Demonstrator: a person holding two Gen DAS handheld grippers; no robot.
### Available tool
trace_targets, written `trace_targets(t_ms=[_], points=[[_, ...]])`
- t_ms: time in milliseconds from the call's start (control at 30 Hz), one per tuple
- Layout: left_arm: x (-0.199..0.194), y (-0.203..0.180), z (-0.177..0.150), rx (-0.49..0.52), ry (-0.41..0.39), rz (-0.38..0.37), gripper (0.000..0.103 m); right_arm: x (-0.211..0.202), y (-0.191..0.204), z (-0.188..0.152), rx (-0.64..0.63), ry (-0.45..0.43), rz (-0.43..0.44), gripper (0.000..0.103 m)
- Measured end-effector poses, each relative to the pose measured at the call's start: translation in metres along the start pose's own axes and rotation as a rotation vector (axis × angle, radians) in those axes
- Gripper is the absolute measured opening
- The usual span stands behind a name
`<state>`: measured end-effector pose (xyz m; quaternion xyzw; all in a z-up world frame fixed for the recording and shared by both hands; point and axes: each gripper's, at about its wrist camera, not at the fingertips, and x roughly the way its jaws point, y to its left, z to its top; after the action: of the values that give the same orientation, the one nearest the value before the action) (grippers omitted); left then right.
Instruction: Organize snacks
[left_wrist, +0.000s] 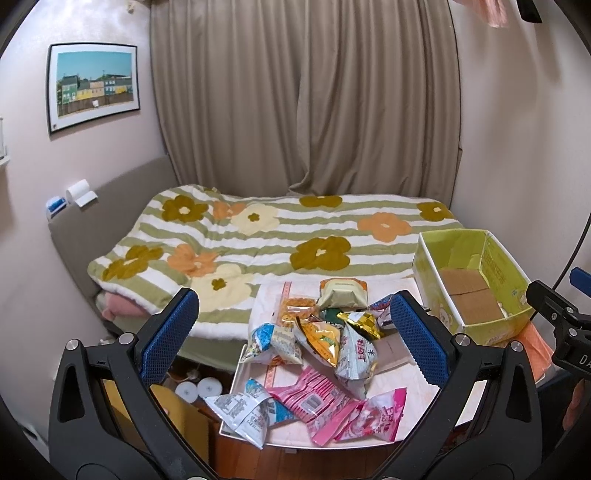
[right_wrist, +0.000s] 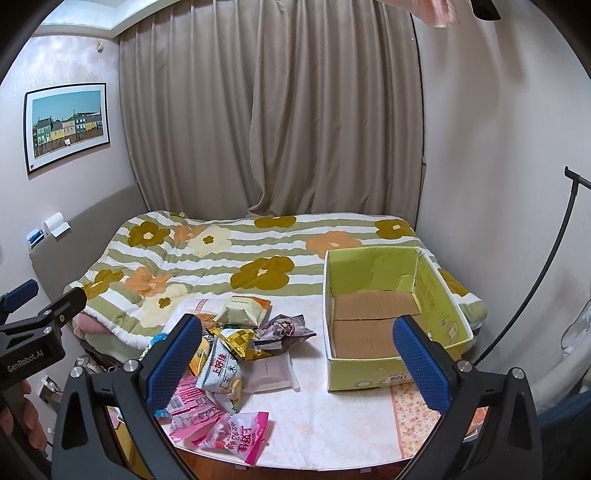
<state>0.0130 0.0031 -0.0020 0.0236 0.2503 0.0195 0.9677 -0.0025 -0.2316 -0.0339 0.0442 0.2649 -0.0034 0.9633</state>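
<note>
Jaws wide above snack pile (left_wrist: 314, 347), box (right_wrist: 388, 317) alongside

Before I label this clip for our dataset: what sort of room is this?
Most likely a bedroom in a home. A bed with a flowered quilt fills the far side, long curtains hang behind it, and a framed picture hangs on the wall. The snack packets lie on a small table beside the bed.

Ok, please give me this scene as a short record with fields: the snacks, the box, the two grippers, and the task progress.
snacks: loose pile of packets on the table, left of the box
box: green cardboard box, open top, nothing inside
left gripper: open, above the pile, holding nothing
right gripper: open, holding nothing
progress: no snack in the box yet
</note>
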Motion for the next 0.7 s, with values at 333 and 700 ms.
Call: trace_targets(t_ms=[333,700], points=[[-0.001,-0.001,-0.003,0.001,0.003,-0.006,0.103,0.0,0.0,0.0,0.002,0.001,0.002,0.103],[0.027,0.021,-0.012,-0.036,0.135,-0.041,0.103,0.021,-0.008,-0.011,0.025,0.122,0.018,0.103]])
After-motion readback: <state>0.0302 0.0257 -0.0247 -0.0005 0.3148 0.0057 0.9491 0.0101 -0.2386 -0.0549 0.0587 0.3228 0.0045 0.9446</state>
